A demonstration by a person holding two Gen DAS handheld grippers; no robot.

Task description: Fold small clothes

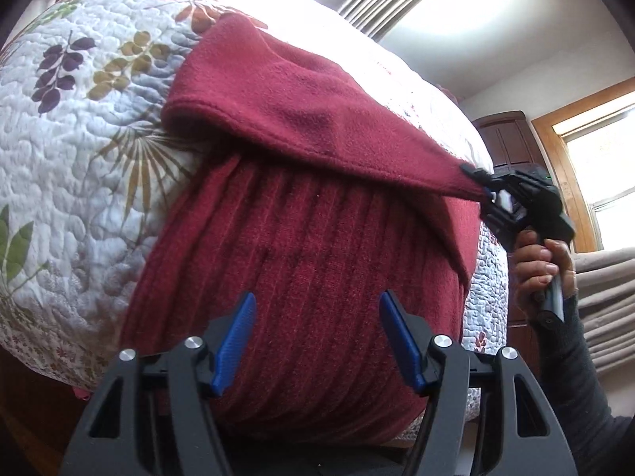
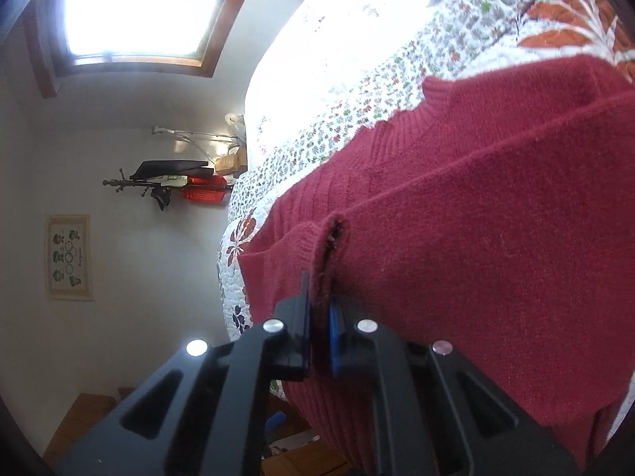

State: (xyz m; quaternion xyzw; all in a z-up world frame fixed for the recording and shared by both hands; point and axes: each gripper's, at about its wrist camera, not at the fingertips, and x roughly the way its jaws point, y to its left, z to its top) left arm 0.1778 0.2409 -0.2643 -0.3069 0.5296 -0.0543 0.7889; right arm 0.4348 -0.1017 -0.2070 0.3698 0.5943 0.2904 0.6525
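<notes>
Right wrist: right tool (image 2: 319, 309) clenched on sweater (image 2: 476, 238) cuff (pads mostly buried); left tool (image 1: 317, 317) released.

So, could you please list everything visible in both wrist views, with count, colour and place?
sweater: one, dark red, spread on the bed, one sleeve lifted across its body
quilt: one, white with leaf and flower print, covering the bed
window: one, bright, wood-framed, on the wall in the right wrist view
framed picture: one, pale, on the wall
dark wood cabinet: one, brown, beyond the bed
left gripper: one, black with blue pads, jaws open over the sweater's body
right gripper: one, black, jaws shut on the sleeve cuff
hand: one, gripping the right gripper's handle, dark grey sleeve
</notes>
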